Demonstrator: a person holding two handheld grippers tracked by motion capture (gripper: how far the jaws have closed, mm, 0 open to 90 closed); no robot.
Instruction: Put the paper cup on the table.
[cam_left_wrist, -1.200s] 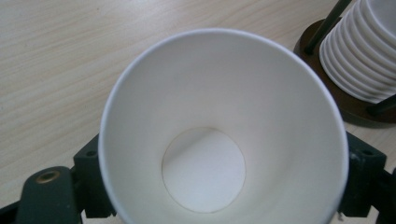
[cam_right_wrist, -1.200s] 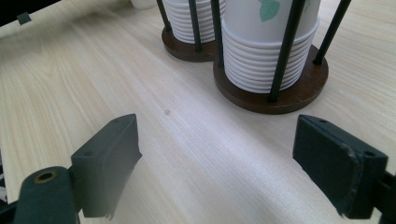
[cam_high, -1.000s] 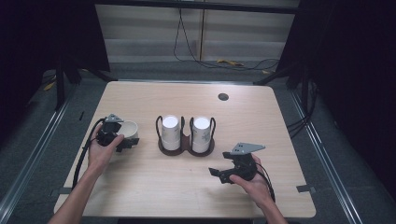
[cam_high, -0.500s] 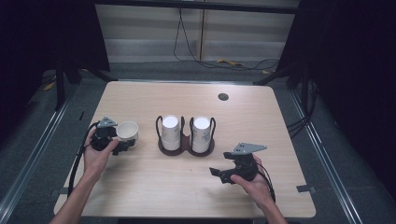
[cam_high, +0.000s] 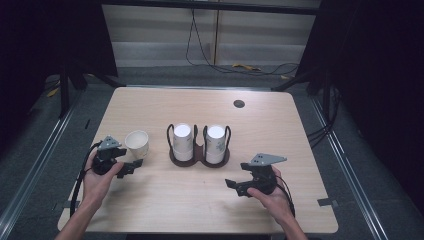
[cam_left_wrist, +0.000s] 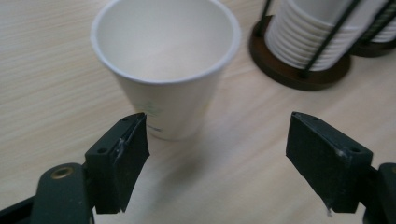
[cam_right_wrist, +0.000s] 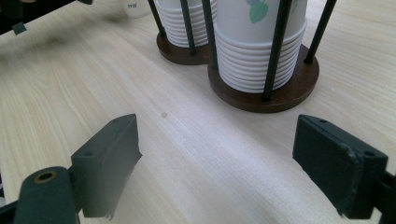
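left claw (cam_left_wrist: 217, 154) open, jaws apart with nothing pressed between them, having just been closing a little. cup (cam_left_wrist: 166, 65) upright on the desk (cam_left_wrist: 46, 93), just ahead of the claw and toward its left jaw, not touched by either pad; seen from above as cup (cam_high: 136, 143) just past the left claw (cam_high: 131, 166). holder (cam_left_wrist: 299, 65) with stacked cups farther ahead, to the right of the claw.

right claw (cam_right_wrist: 233, 168) open too, jaws wide, empty, resting low over bare desk; holder (cam_right_wrist: 264, 88) straight ahead of it, well apart from the pads. from above, right claw (cam_high: 235, 186) near the front edge, holder (cam_high: 200, 156) beyond it toward the middle.

step in hand, judged: lone cup set down or about to be taken, left claw hovering off it rather than gripping. next move likely calls for shifting the left claw sideways so the cup sits centred between the jaws, then easing forward around the lower wall before closing gently; thin paper wall would crush under a hard squeeze.

cup mouth pointing straight up, long axis vertical, wider at the rim and narrower at the base. small print on the side facing the claw.
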